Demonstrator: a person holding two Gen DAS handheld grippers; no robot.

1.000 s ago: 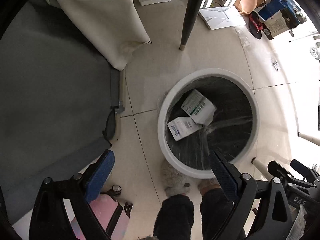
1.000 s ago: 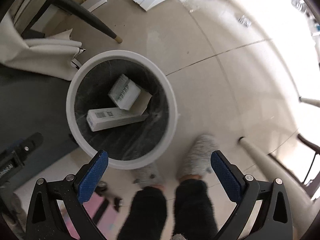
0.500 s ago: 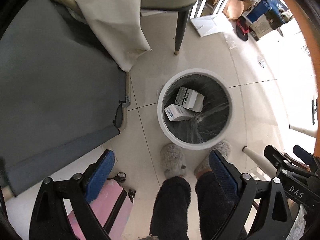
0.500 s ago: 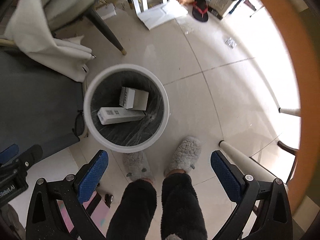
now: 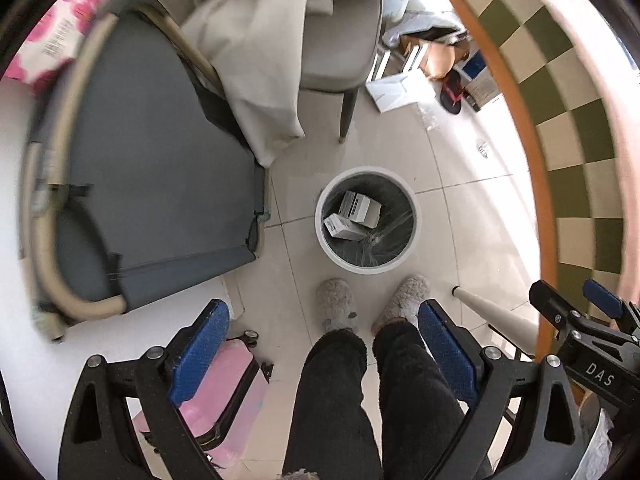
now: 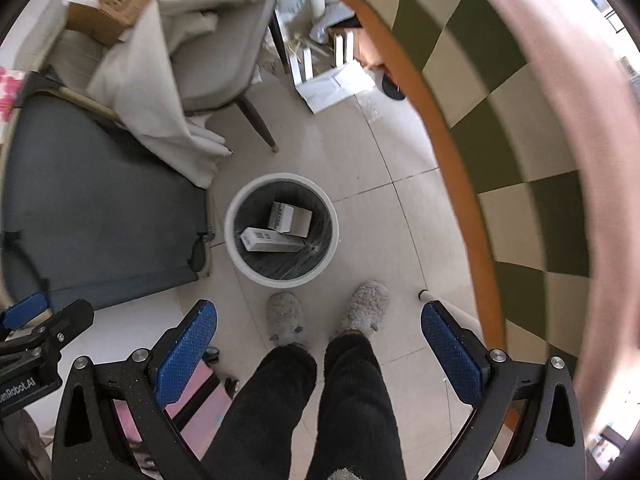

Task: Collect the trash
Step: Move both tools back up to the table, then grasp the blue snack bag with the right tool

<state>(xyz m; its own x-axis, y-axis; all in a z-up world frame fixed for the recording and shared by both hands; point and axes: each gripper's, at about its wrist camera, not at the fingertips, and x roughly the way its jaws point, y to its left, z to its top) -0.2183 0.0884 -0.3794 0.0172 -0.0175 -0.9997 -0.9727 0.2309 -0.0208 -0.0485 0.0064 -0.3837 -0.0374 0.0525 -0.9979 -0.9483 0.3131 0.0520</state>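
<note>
Left claw (image 5: 318, 346) and right claw (image 6: 318, 340) both spread wide, empty, held high above the tiled floor. Two white cardboard cartons (image 6: 280, 229) lie inside the round white wastebasket with dark liner (image 6: 236, 236), at 12 o'clock from the person's grey fuzzy slippers (image 6: 286, 318). Risk: a step forward could tip the basket.

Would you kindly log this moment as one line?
left tongs: open, empty | right tongs: open, empty | bin: two boxes inside
</note>
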